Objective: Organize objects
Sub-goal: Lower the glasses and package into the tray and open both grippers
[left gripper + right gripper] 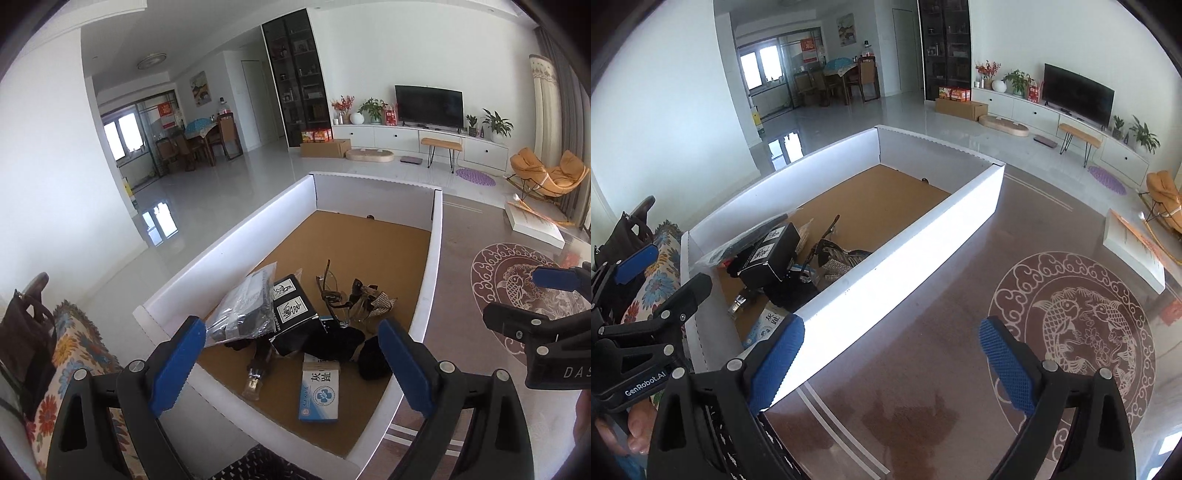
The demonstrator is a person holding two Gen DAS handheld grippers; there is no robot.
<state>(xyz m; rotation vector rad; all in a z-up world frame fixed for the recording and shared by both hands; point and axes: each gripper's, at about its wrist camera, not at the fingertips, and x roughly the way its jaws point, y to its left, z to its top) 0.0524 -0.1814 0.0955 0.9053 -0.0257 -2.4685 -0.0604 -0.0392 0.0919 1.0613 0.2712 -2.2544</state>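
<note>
A low white cardboard box with a brown floor stands on a glossy table. Its near end holds a clear bag of dark items, a black carton, glasses, a sparkly pouch, a black cloth, a small bottle and a blue-and-white packet. My left gripper hovers open over these things, holding nothing. My right gripper is open and empty over the bare table beside the box's right wall. The same heap shows in the right wrist view.
The table top carries a round fish pattern and a white booklet at the far right. A floral-covered seat with a dark bag lies left of the box. Beyond are a TV unit, a stool and a rocking chair.
</note>
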